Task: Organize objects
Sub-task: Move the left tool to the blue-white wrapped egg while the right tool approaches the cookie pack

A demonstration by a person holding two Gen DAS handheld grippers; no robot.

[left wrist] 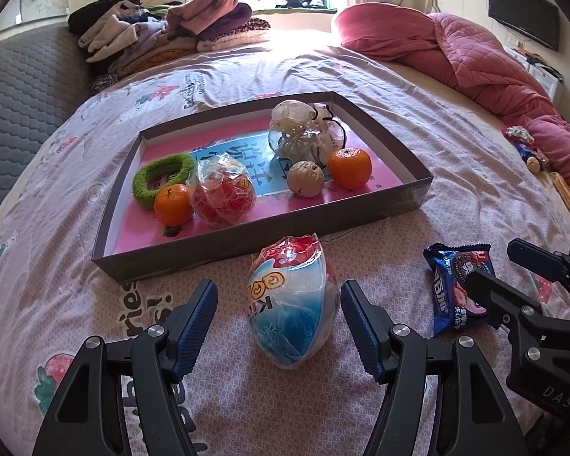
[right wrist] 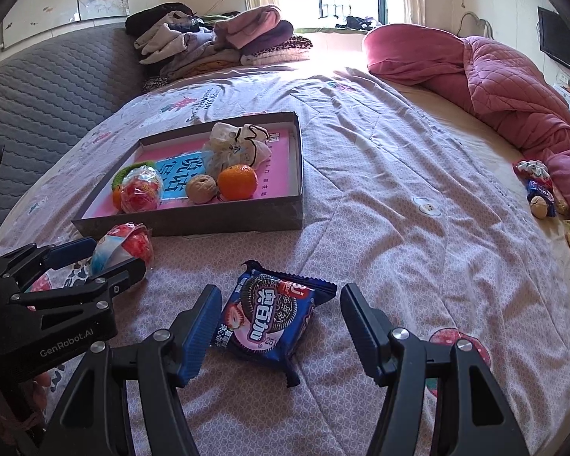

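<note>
Low in the left wrist view, the left gripper (left wrist: 277,319) stands released, its blue pads on either side of a plastic-wrapped snack ball (left wrist: 290,304) lying on the bed sheet (left wrist: 418,144); the right pad looks very near the wrapper, but whether it touches cannot be told. The printing on the wrapper is crumpled and hard to read.

In the right wrist view, the right gripper (right wrist: 281,326) is likewise released, with a blue cookie packet (right wrist: 271,313) lying flat between its pads; the left pad overlaps the packet's edge, so contact there is unclear. In the left wrist view the same packet is half hidden behind the right gripper's black frame at the right edge.

Just beyond both sits a shallow cardboard tray (left wrist: 414,193) in the middle of the frame, holding a green ring (left wrist: 163,178), two oranges (left wrist: 350,168), a walnut (left wrist: 305,179), a red wrapped ball (left wrist: 222,197) and a clear pouch (left wrist: 304,129) whose contents are hard to make out. In the right wrist view the green ring and one orange are mostly hidden behind the red ball.

At the right edge, small items (right wrist: 539,190) lie against a pink quilt (right wrist: 505,87), too small and distorted to identify. Folded clothes (left wrist: 171,30) are piled at the upper left.
</note>
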